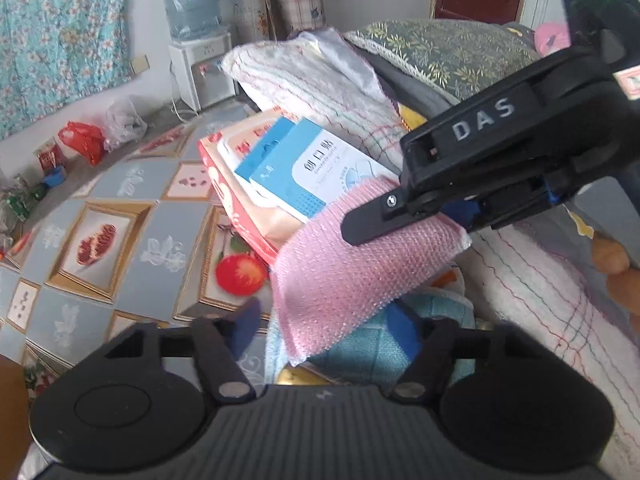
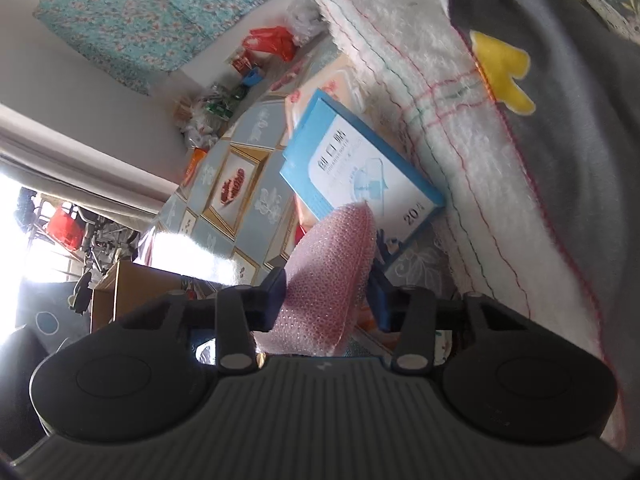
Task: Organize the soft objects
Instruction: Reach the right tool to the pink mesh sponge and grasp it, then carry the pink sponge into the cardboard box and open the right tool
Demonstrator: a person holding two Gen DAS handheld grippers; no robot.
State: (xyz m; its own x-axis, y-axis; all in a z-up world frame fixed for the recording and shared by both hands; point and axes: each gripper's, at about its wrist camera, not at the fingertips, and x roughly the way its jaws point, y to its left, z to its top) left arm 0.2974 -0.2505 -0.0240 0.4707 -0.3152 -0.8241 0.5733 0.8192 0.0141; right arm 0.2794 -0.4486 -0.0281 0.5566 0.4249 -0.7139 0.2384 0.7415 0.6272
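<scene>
A pink knobbly scouring pad (image 1: 352,276) hangs in the air over the table. My right gripper (image 2: 328,300) is shut on it, and the pad (image 2: 332,264) bulges between the two blue pads. In the left wrist view the right gripper (image 1: 360,232) comes in from the upper right, with one black finger lying on top of the pad. My left gripper (image 1: 324,324) stands open around the pad's lower corner, with a narrow gap showing beside its left fingertip (image 1: 246,322). A teal towel (image 1: 360,360) lies underneath.
A blue and white box (image 1: 304,168) rests on a pink and red package (image 1: 240,216) on the fruit-print tablecloth (image 1: 120,240). A white fuzzy blanket (image 1: 320,92) and a grey garment (image 2: 580,160) are piled on the right. A water dispenser (image 1: 196,20) stands behind.
</scene>
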